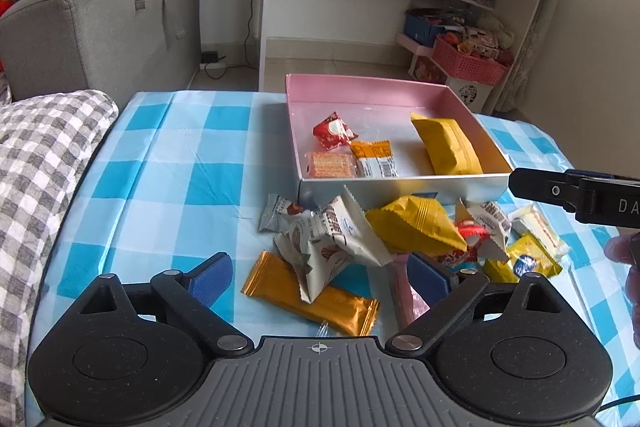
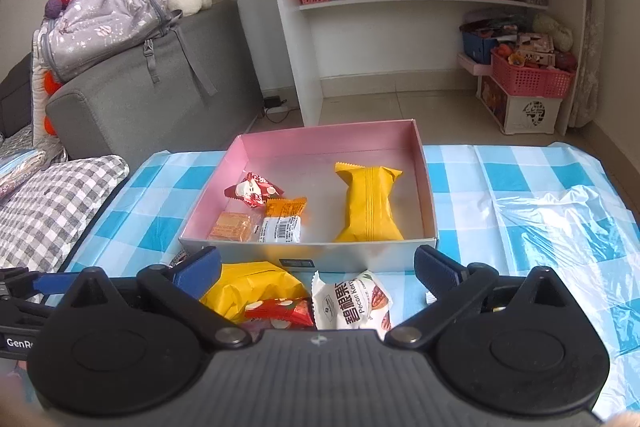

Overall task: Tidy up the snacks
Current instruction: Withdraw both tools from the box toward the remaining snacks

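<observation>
The task is partly complete. The pink-lined box (image 1: 400, 183) stands on the table (image 1: 180, 155), which is covered by a blue checked cloth. From left to right the box holds a red packet (image 1: 333, 131), an orange cracker pack (image 1: 330, 165) with an orange-and-white wrapper (image 1: 374, 158) touching it, and a large yellow pouch (image 1: 446, 145) near the right wall. Four items are therefore stowed.

The remaining snacks lie in a loose pile just in front of the box's near wall. From left to right: a grey-silver packet (image 1: 278, 211), a gold bar wrapper (image 1: 312, 295), white pecan packets (image 1: 336, 247), a second yellow pouch (image 1: 414, 227), a small red packet (image 1: 472, 230), and several yellow and pale wrappers (image 1: 532, 247) at the right end. About ten pieces are left, though overlap makes the count uncertain.

The left gripper (image 1: 320, 273) hovers low over the pile with its jaws spread, holding nothing. The right gripper (image 2: 318, 273) hovers over the right part of the pile, jaws likewise spread and empty.

Hidden or unclear: a pink item (image 1: 404, 291) is partly covered by the left gripper's right finger. In the right wrist view the gripper body cuts off the lower pile, showing only a pecan packet (image 2: 352, 303) and its neighbours. A clear plastic sheet (image 2: 560, 223) lies on the table at the right.
</observation>
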Tool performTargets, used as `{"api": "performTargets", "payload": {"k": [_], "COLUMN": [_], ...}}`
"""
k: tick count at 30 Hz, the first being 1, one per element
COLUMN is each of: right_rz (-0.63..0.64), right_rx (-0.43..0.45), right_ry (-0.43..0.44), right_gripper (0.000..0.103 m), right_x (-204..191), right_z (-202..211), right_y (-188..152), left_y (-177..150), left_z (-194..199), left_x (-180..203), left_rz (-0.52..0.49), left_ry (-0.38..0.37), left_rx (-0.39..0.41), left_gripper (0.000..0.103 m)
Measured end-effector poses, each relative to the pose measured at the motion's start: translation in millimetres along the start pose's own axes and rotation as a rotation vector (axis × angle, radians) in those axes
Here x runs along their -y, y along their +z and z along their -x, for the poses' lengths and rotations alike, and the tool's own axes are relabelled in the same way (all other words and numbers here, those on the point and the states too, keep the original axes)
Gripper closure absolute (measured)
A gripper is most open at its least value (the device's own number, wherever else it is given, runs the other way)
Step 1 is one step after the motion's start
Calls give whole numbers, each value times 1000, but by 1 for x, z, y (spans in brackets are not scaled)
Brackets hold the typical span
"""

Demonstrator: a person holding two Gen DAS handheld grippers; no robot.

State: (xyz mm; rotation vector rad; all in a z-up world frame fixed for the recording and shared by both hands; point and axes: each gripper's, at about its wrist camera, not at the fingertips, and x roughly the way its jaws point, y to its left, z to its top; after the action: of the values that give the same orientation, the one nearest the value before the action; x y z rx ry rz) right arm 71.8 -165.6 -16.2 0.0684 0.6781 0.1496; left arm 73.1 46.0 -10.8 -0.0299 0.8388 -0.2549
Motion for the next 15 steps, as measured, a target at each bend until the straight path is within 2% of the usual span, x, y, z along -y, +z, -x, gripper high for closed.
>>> {"api": "performTargets", "payload": {"k": [7, 11, 15], "right_rz": [100, 98, 88], "right_rx": [2, -35, -77], "right_ry": [-33, -39, -37], "right_gripper": [0, 0, 0], "right_x": [3, 13, 21], "right_z": [7, 3, -1], "right_y": [-16, -24, -30], "left_y": [-26, -39, -49], "left_z": [-1, -4, -6], "left_x": [-7, -5, 1], "left_rz": [-45, -122, -228], "left_ry": [1, -32, -106], "left_rx": [-4, -12, -23], "left_gripper": [7, 7, 7]}}
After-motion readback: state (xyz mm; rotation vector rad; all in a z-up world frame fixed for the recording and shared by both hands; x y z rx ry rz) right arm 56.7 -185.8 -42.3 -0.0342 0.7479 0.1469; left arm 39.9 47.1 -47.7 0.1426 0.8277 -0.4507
